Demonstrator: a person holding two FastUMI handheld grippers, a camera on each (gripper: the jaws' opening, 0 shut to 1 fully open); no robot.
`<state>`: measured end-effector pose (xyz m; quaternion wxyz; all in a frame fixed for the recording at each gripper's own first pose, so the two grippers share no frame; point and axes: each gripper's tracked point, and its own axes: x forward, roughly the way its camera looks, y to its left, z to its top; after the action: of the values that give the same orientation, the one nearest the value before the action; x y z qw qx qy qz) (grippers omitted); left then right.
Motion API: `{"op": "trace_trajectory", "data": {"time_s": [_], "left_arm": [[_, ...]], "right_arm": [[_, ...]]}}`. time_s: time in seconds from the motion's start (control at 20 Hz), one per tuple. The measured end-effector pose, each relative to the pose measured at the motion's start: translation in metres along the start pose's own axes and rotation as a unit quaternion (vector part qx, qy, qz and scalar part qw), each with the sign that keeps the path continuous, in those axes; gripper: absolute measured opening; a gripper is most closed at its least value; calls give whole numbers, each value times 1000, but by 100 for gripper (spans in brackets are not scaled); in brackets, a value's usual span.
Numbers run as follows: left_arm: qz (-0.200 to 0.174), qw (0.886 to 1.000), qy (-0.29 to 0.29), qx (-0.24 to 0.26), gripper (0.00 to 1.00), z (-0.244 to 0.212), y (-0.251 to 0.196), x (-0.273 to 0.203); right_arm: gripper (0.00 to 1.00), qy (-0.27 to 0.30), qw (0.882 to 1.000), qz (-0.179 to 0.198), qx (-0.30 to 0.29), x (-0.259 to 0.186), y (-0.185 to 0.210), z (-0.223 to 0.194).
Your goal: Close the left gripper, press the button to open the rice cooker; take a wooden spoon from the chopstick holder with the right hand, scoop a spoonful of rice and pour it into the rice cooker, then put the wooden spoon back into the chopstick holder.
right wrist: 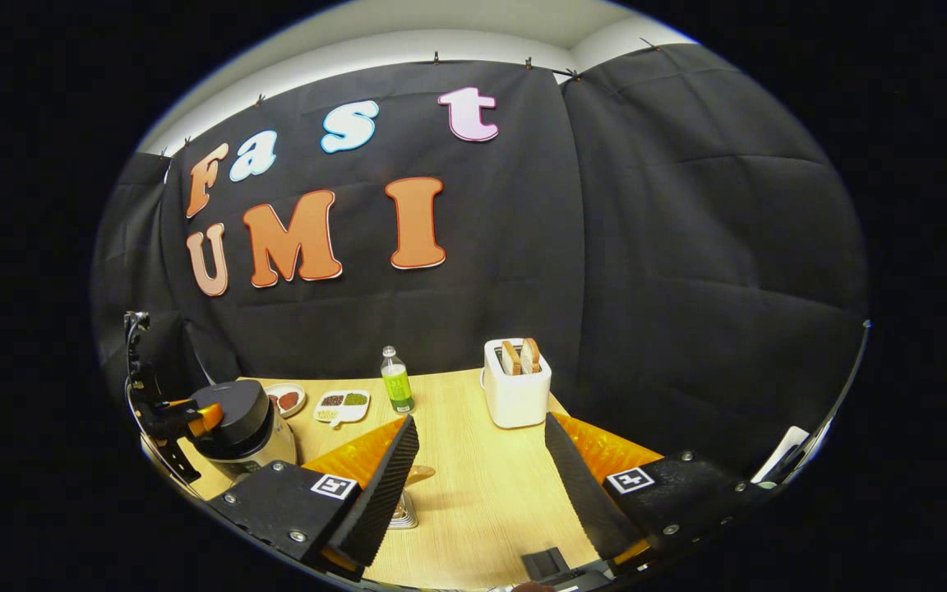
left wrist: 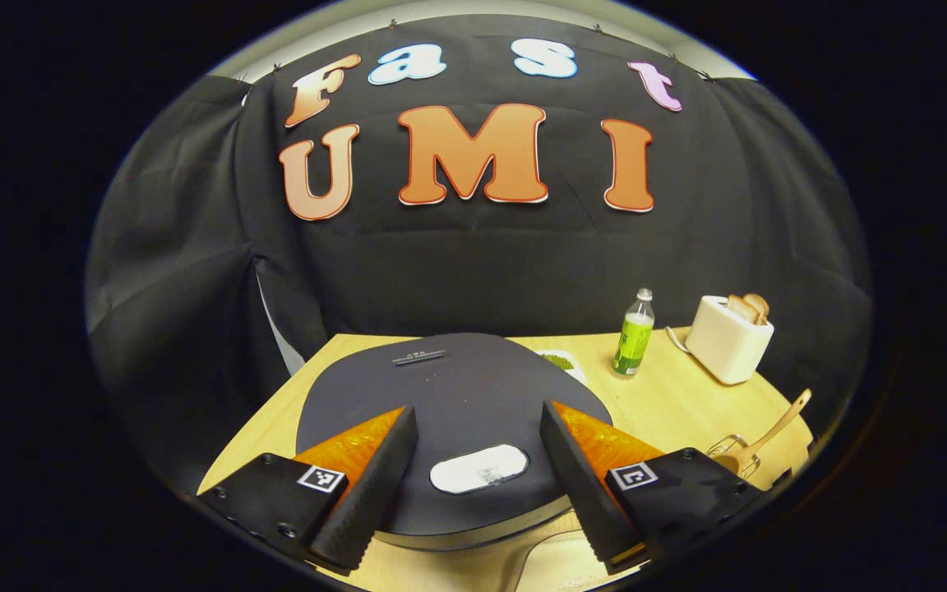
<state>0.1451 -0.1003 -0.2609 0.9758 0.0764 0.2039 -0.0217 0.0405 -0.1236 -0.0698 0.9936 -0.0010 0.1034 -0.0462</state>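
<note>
Left gripper (left wrist: 478, 477): fingers spread wide, nothing held; poised just above the near edge of the rice cooker lid, straddling the white button. Not yet closed, though the task calls for a closed tip to press with.
Rice cooker (left wrist: 457, 395): dark round lid down and shut, standing at the left of the wooden table (left wrist: 671, 403); seen from the right gripper view as a dark-lidded pot (right wrist: 235, 423) at the far left.
Button (left wrist: 478, 469): pale oval at the near rim of the lid, between the two open fingers; probably the release for the lid.
Right gripper (right wrist: 482, 485): open wide, empty, hanging over the table's near right part, likely waiting its turn.
Wooden spoon (left wrist: 773, 427): handle leaning up and right out of the wire chopstick holder (left wrist: 728, 452) at the near right of the table, untouched.
Rice: a divided dish (right wrist: 344, 404) of grains and a small plate (right wrist: 284, 400) behind the cooker; which one holds the rice cannot be told.
Bystanders: green bottle (right wrist: 396, 382) and white toaster (right wrist: 515, 386) with bread, far side, well apart from the work.
Stage: first step, judged barely begun.
</note>
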Motion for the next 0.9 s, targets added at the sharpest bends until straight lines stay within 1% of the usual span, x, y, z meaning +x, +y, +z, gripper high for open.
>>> {"op": "trace_trajectory", "data": {"time_s": [0.05, 0.1, 0.2, 0.3, 0.35, 0.4, 0.45, 0.5, 0.55, 0.6, 0.7, 0.75, 0.8, 0.85, 0.9], "left_arm": [[1, 1000, 3, -4, 98, -7, -1, -3], [5, 1000, -21, -5, 99, 3, 1, -4], [6, 1000, -14, -11, 100, -5, -1, -4], [6, 999, -30, -8, 100, -5, -3, -3], [7, 999, -34, -10, 99, -6, -2, -3], [8, 1000, -25, -12, 100, -16, -2, -3], [10, 999, -37, -11, 100, -10, -3, -3], [11, 999, -36, -12, 100, -11, -3, -4], [10, 999, -40, -8, 100, -11, -2, -4], [8, 998, -57, 1, 100, -7, -4, -2], [4, 999, -48, 8, 100, -4, -2, -6], [4, 1000, -31, 3, 99, -7, 0, -8], [0, 1000, -17, -10, 100, -7, 2, -13], [-3, 999, -17, -26, 100, 2, 6, -20], [-2, 999, -23, -39, 97, 12, 11, -29]], "right_arm": [[95, 3, 1000, 0, 1, 0, -1, -2], [95, 5, 1000, 0, 3, -1, -1, -3], [95, 7, 1000, 2, 1, -1, -1, -5], [95, 9, 1000, 1, -3, 1, -2, -7], [95, 11, 1000, 2, -2, 1, -2, -9], [95, 13, 1000, 4, 1, 2, -1, -10], [95, 14, 1000, 6, 3, 3, 0, -11], [95, 17, 1000, 6, 4, 3, 0, -14], [95, 20, 1000, 5, 5, 4, -2, -17], [95, 19, 1000, 4, 6, 4, -3, -18], [95, 17, 1000, 0, 7, 4, -5, -16], [95, 16, 1000, -1, 8, 3, -7, -15], [95, 12, 1000, -2, 9, 3, -8, -12], [95, 10, 1000, -2, 9, 4, -9, -9], [95, 6, 1000, -2, 11, 4, -9, -4]]}}
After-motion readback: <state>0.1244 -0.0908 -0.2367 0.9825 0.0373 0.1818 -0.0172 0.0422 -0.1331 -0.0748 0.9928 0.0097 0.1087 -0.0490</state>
